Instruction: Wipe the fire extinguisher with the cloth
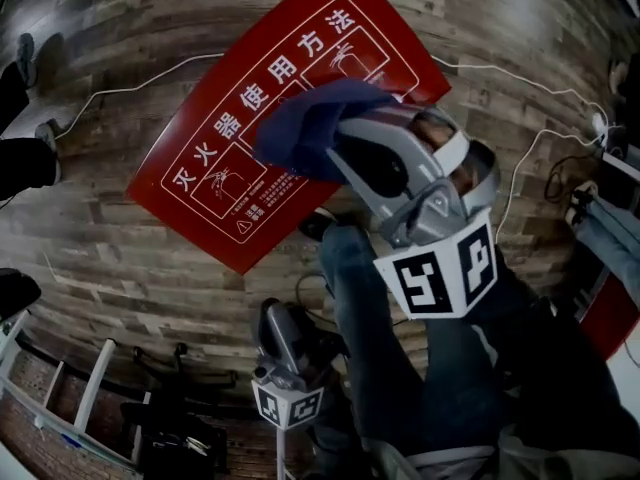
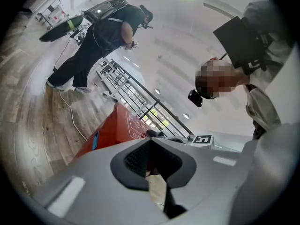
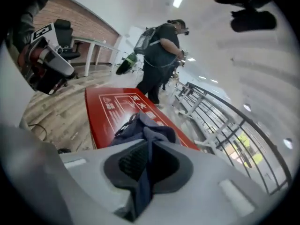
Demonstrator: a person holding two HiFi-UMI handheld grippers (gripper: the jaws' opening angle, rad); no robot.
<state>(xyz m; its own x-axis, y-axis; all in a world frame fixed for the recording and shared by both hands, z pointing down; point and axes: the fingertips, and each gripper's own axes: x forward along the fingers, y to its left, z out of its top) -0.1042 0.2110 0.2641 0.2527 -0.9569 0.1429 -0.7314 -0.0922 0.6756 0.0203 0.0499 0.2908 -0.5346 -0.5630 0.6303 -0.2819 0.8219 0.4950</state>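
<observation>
Cloth [image 1: 300, 128]: soft, light and limp; bunched and clamped in the right tongs [image 3: 149, 149], spilling past their tips.
Hold: likely best on a thick fold, deep between the pads.
Fire extinguisher box [image 1: 200, 198]: red, stiff and smooth-faced, probably slick; lies flat just ahead of the right tongs.
Left tongs [image 2: 151, 146]: closed together, empty.

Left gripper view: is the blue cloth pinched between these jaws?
No, the left gripper is empty; the right gripper pinches the cloth.

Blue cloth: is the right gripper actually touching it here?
Touching. The right gripper view shows the blue cloth pinched between the shut jaws of the right gripper, with its folds bunched beyond the tips.
</observation>
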